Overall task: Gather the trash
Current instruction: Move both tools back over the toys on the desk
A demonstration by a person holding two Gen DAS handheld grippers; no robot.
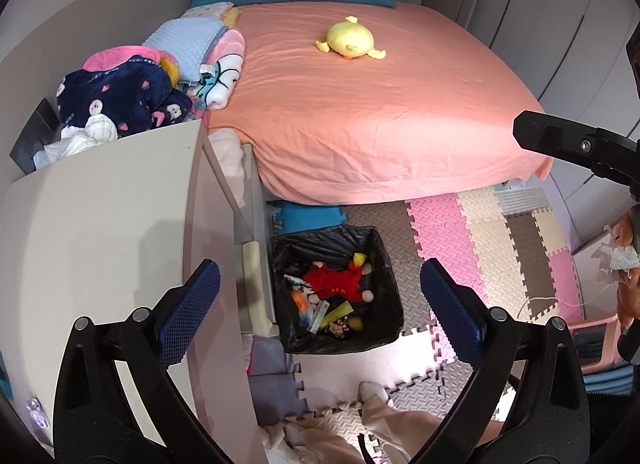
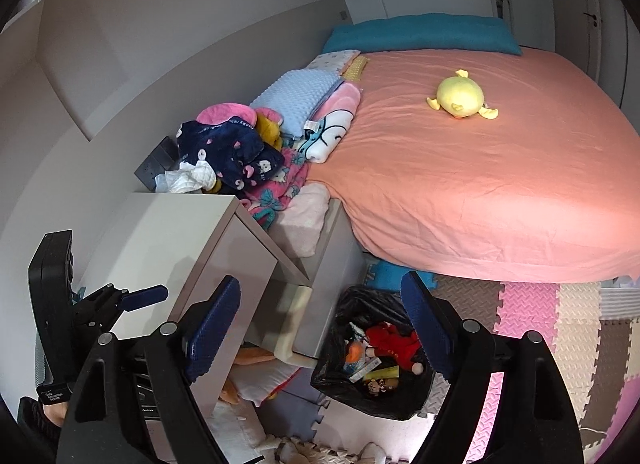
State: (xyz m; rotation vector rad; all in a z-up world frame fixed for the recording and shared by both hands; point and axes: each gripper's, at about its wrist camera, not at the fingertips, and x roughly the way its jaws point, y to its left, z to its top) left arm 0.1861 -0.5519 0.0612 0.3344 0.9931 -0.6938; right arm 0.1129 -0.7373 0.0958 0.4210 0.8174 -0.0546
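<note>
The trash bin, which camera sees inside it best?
The left wrist view: the bin sits between the open fingers, seen from above, so the red doll and wrappers show plainly. In the right wrist view the bin is smaller, and a finger hides part.

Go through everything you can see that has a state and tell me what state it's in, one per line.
Left tool: open, empty.
Right tool: open, empty.
Bin: black liner, partly filled with trash.
Drawer: pulled open, pink cloth inside.
Duck: lying on the bed.
Clothes pile: heaped, unfolded.
</note>
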